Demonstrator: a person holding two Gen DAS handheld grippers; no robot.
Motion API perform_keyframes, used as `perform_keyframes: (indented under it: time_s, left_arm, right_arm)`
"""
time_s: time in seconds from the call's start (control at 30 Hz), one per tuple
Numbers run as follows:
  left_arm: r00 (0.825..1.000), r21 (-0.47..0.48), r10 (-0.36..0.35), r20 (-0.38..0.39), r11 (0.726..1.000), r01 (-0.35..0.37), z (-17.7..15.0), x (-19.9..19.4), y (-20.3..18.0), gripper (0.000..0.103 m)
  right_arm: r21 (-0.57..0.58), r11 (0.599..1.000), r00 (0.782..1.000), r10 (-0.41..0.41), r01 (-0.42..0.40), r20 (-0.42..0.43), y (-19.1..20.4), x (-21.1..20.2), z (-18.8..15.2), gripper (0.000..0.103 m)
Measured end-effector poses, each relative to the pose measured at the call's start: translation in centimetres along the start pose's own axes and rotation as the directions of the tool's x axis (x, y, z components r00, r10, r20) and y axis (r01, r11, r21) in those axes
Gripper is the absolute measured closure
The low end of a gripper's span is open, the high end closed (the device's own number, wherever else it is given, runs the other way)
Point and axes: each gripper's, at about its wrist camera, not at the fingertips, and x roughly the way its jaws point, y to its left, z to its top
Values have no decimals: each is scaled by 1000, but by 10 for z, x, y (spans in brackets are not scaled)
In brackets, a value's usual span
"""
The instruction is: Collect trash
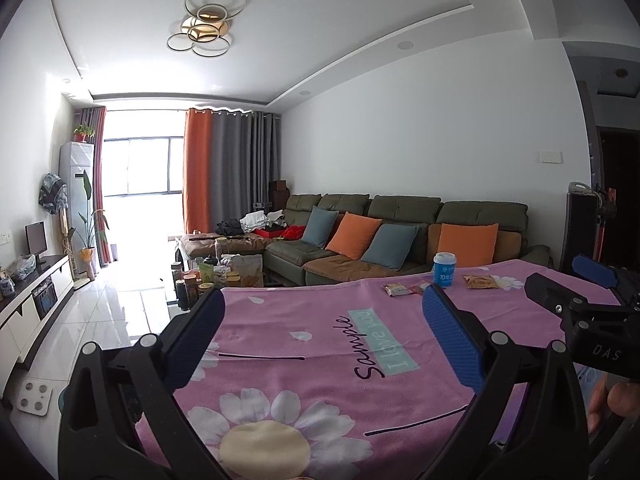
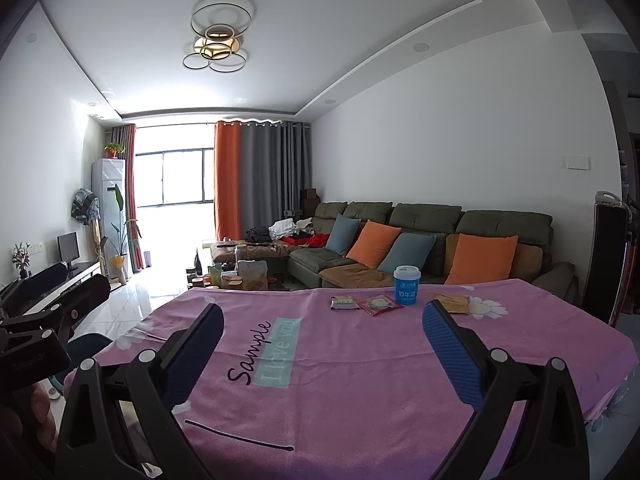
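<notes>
Nearest the left wrist camera, the left tool (image 1: 324, 312) hangs released and empty over the pink floral cloth on the bench (image 1: 304, 364), probably poised to reach. Trash sits well ahead near the far edge: a cup (image 1: 445, 270), two wrappers (image 1: 404, 289) and a brown packet (image 1: 479, 281). A sofa (image 1: 400, 216) and bright window lie beyond

From the right wrist view, the right tool (image 2: 323, 314) is likewise spread wide, holding nothing. Its cup (image 2: 406, 290), snack wrapper (image 2: 343, 303), red wrapper (image 2: 379, 305) and packet (image 2: 451, 302) lie in a row, apart from both tools
</notes>
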Motion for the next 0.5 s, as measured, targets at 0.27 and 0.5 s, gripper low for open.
perform_keyframes:
  time_s: [0.27,0.5]
  left_arm:
    - [999,-5,-17,-28,1000,17,-4,9,2,6]
    - [999,2,-27,-39,1000,28,-7,15,1,6]
  right_arm:
    - [-11,1000,1000,-3,3,-14,3,2,0,7]
    - [-9,1000,1000,-9,9,-18,3,5,1,7]
